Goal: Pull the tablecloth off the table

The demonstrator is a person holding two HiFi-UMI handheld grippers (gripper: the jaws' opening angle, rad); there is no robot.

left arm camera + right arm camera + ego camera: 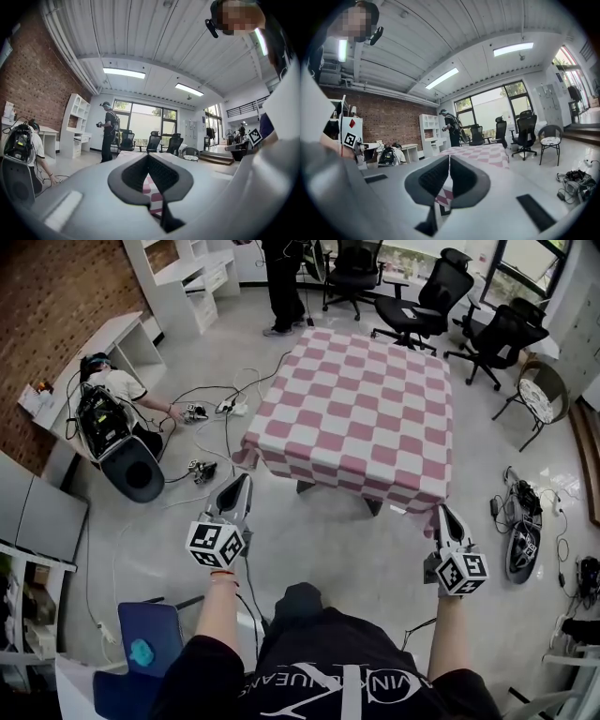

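Observation:
A pink-and-white checked tablecloth (366,399) covers the table in the middle of the room and lies flat on it. In the head view my left gripper (244,479) is at the cloth's near left corner and my right gripper (441,512) at its near right corner, which hangs to a point at the jaws. The left gripper view has its jaws closed (148,157) with checked cloth (153,194) showing just below where they meet. My right gripper (449,159) has its jaws pressed together too, and a strip of cloth (444,197) hangs from them.
Black office chairs (441,287) stand behind the table, and a round chair (542,395) is at the right. A person (112,390) sits on the floor at left among cables (225,409); another (281,287) stands at the back. Gear (520,540) lies at right, a blue chair (141,643) near left.

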